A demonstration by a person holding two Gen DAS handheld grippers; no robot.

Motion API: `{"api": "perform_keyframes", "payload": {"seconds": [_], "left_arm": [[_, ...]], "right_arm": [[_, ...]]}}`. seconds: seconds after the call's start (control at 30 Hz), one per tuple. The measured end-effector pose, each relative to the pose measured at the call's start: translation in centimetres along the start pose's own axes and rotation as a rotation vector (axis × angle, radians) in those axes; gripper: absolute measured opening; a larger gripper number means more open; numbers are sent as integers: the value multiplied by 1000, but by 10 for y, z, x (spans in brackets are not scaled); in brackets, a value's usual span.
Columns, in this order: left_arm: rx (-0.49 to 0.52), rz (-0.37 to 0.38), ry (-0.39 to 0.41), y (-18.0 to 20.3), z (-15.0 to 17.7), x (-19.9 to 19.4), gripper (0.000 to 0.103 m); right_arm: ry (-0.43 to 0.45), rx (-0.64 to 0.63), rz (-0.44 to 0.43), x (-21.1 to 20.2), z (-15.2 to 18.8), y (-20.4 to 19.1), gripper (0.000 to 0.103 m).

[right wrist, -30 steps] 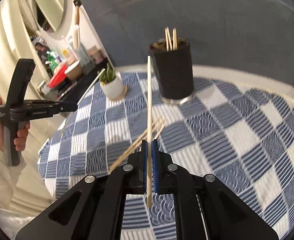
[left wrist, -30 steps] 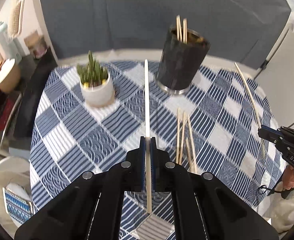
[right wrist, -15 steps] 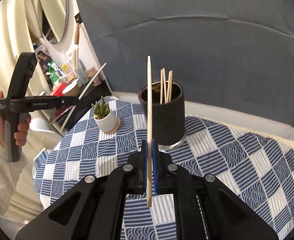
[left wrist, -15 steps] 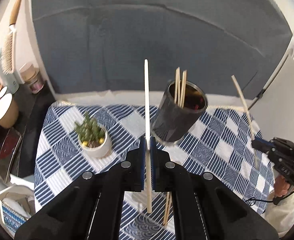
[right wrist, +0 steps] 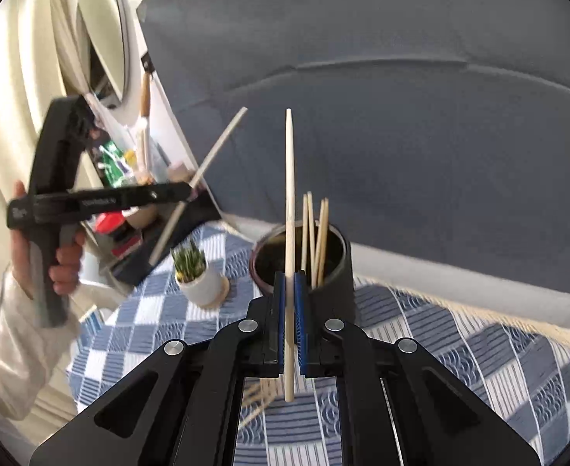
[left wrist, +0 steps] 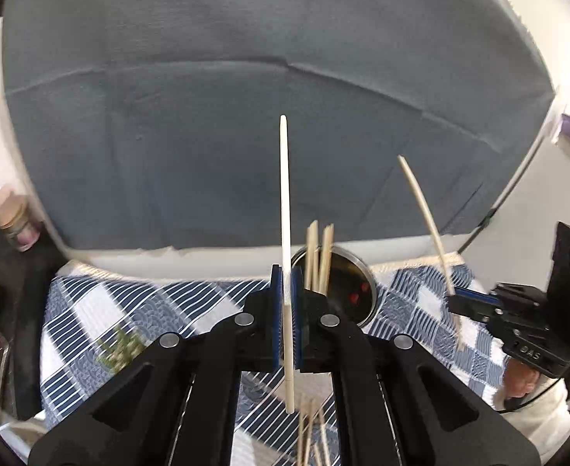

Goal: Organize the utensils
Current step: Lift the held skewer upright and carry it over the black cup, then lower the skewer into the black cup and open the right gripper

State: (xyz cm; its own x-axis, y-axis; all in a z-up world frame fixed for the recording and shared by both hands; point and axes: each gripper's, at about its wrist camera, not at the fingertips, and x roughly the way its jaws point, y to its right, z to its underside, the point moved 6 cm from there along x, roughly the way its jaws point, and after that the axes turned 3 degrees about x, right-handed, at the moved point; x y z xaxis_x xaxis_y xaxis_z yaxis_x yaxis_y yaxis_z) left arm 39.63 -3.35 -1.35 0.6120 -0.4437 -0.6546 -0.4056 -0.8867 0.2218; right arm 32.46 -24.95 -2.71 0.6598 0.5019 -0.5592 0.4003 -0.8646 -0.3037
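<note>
A dark round holder (right wrist: 325,272) stands on the bench (right wrist: 459,353), which is covered by a blue-and-white checked cloth. Four wooden chopsticks (right wrist: 316,233) stand upright in it, leaning against its far rim. To the left of it, a small white pot (right wrist: 203,285) holds a green plant.

The left hand-held gripper (left wrist: 285,303) is clamped on one pale chopstick (left wrist: 285,209); the right hand-held gripper (right wrist: 291,310) is clamped on another (right wrist: 289,194), each near its lower end.

Loose chopsticks (left wrist: 310,431) on the cloth are blurred and half hidden behind the grippers. The plant is only a smear in the left view.
</note>
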Motion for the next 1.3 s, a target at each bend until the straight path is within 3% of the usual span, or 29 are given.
{"api": "perform_keyframes", "payload": {"seconds": [0.17, 0.3, 0.53, 1.0, 1.3], "left_arm": [[23, 77, 49, 7, -11, 18, 5], [46, 92, 48, 12, -16, 36, 5], [4, 166, 87, 16, -27, 59, 5], [-30, 310, 218, 10, -15, 82, 5], [-28, 287, 214, 3, 9, 102, 5]], "right_arm": [[47, 23, -79, 14, -18, 5, 5], [94, 43, -136, 22, -28, 9, 5], [167, 107, -201, 44, -35, 23, 5], [200, 145, -182, 89, -19, 49, 5], [159, 130, -136, 105, -6, 47, 5]]}}
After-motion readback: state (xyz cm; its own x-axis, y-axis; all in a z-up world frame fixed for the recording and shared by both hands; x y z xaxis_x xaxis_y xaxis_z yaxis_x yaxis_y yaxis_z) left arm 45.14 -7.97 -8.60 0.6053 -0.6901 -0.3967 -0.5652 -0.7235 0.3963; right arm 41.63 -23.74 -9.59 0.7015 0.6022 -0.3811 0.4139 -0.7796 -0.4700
